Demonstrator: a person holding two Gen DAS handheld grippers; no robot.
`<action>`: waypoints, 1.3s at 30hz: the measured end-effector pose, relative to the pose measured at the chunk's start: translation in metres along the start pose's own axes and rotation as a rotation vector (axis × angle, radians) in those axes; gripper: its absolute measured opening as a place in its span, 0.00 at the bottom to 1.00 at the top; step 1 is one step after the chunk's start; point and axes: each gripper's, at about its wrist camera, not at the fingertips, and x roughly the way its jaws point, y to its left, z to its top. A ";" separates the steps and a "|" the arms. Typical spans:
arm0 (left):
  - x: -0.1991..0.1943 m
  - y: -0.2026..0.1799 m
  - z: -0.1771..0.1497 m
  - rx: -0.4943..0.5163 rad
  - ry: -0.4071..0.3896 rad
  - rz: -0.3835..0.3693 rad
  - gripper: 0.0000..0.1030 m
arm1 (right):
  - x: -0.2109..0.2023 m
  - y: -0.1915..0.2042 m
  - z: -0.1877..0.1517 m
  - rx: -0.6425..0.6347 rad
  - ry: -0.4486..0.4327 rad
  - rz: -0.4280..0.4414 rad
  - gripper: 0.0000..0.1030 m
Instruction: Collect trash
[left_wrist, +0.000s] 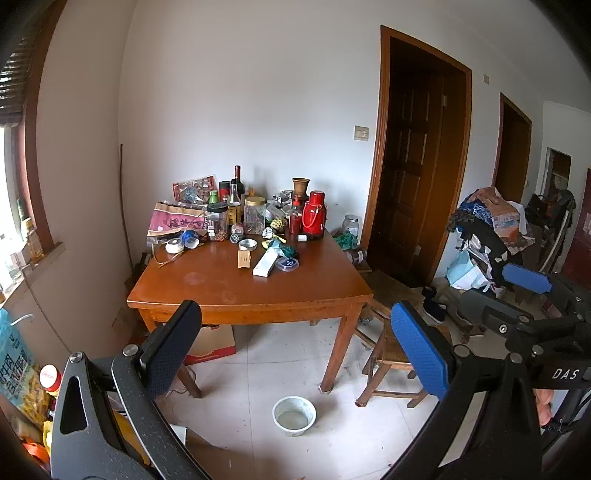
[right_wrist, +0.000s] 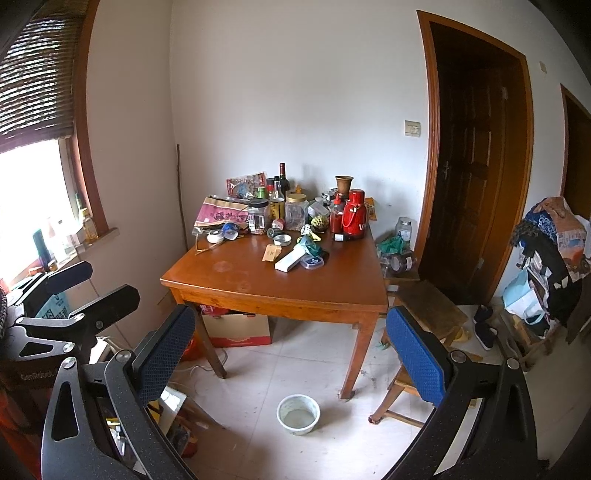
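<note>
The table (left_wrist: 236, 291) is glossy varnished wood, its top smooth. On it, a white box (left_wrist: 266, 261) looks like matt card, and the red flask (left_wrist: 314, 218) is shiny. The gripper fingers (left_wrist: 419, 347) carry matt, dimpled blue pads.

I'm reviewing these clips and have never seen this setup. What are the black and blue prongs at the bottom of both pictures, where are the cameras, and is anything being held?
There is no robot. A person carries a handheld two-finger gripper in each hand, and each has a fisheye camera looking forward along its fingers. The prongs are those fingers. One picture comes from the left gripper, the other from the right gripper. Each also catches the other gripper at its edge.

Both are open and hold nothing; they are in the air, some way from the wooden table.

The table's far half is crowded: a red thermos, bottles, jars, a pink bag, a white box, and crumpled green wrapping. A white bowl sits on the floor.
</note>
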 end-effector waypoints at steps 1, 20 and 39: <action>0.002 -0.002 0.001 -0.001 0.001 0.002 1.00 | 0.001 -0.005 -0.001 0.000 0.000 0.001 1.00; 0.082 -0.022 0.039 -0.044 -0.017 0.097 1.00 | 0.060 -0.072 0.030 0.011 -0.021 -0.027 1.00; 0.288 0.098 0.112 -0.014 0.095 0.048 1.00 | 0.244 -0.038 0.095 0.078 0.094 -0.117 1.00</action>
